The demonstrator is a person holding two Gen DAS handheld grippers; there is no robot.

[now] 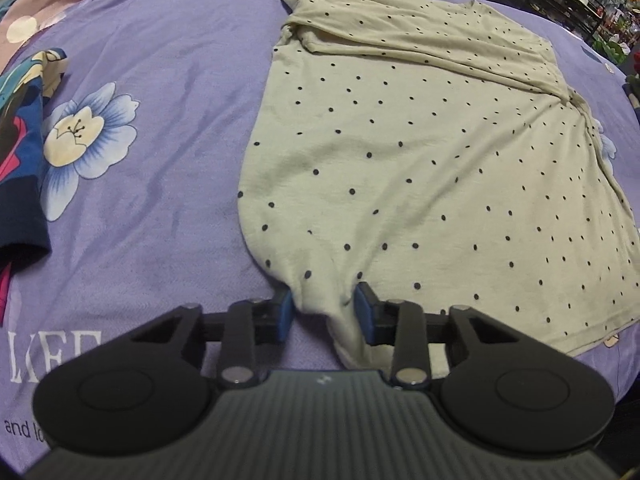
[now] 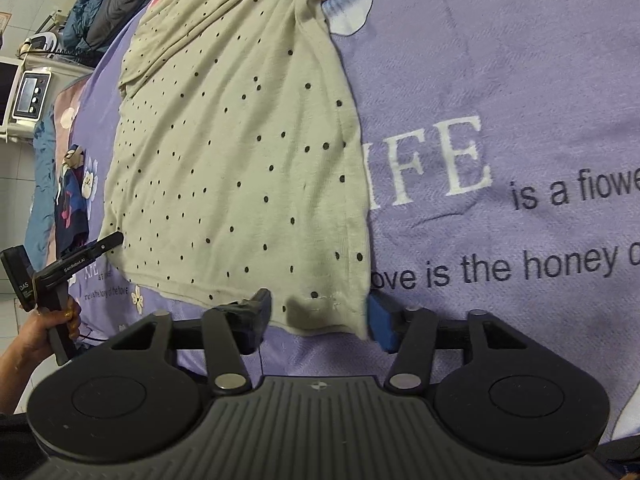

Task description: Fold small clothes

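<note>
We see the shirt (image 1: pixel 400 152) flat on the bed (image 1: pixel 168 80). Left claw (image 1: pixel 323 312) pinches a bunched fold at the shirt's near left hem corner. Right claw (image 2: pixel 320 316) stands apart, straddling the near right corner.

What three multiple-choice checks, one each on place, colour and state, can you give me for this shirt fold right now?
1. In the left wrist view, where does the dark blue garment lie relative to the dotted shirt?
A. left of it, apart
B. on top of it
C. right of it

2. What colour is the bedspread?
A. green
B. purple
C. white

3. How does the right gripper stand at the shirt's hem?
A. shut and empty
B. out of view
C. open, hem corner between its jaws

Answers:
1 A, bare bedspread separates them.
2 B, it is purple cloth with printed flowers.
3 C, the pads stand wide with flat fabric between them.
</note>
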